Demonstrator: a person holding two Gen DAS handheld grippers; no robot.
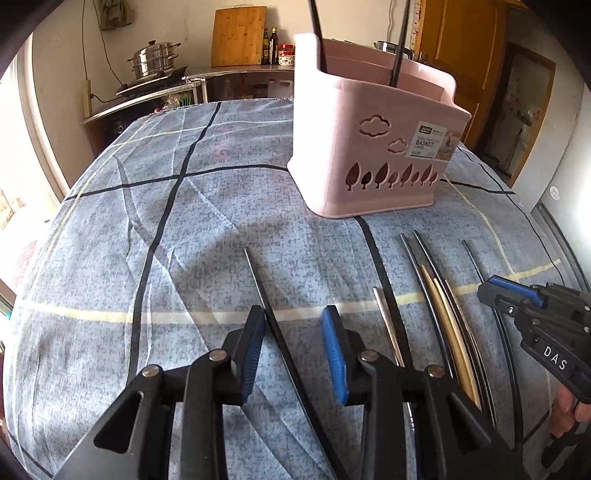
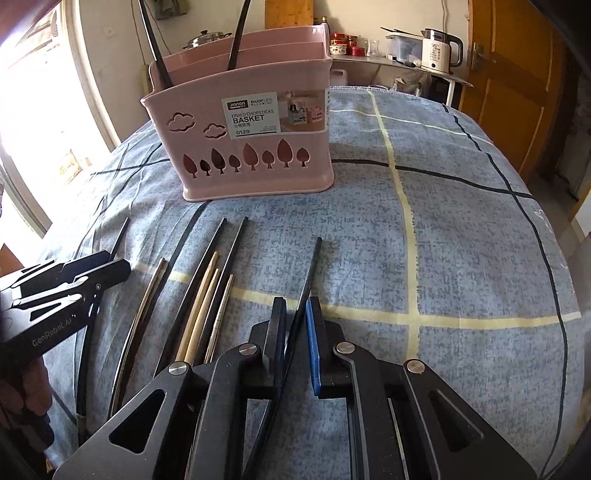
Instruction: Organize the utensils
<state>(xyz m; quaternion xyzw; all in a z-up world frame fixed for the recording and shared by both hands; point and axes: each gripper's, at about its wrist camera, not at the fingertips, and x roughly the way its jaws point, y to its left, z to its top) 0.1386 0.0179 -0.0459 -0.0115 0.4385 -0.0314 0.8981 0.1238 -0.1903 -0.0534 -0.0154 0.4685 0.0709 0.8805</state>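
A pink divided basket [image 1: 369,155] [image 2: 251,177] stands on the blue checked cloth, with two black chopsticks [image 1: 317,37] [image 2: 238,37] upright in it. My left gripper [image 1: 293,325] is open; a black chopstick [image 1: 258,280] runs between its blue pads, against the left pad [image 1: 255,339] and clear of the right one. My right gripper [image 2: 295,314] is shut on another black chopstick [image 2: 314,266], which points toward the basket. Between the two grippers several black, wooden and metal chopsticks [image 2: 199,306] [image 1: 443,332] lie side by side on the cloth.
The cloth-covered table [image 1: 184,221] drops away at its rounded edges. Behind it are a counter with a steel pot [image 1: 153,59] and a cutting board [image 1: 238,35], a shelf with a white kettle [image 2: 439,50], and a wooden door [image 2: 517,92].
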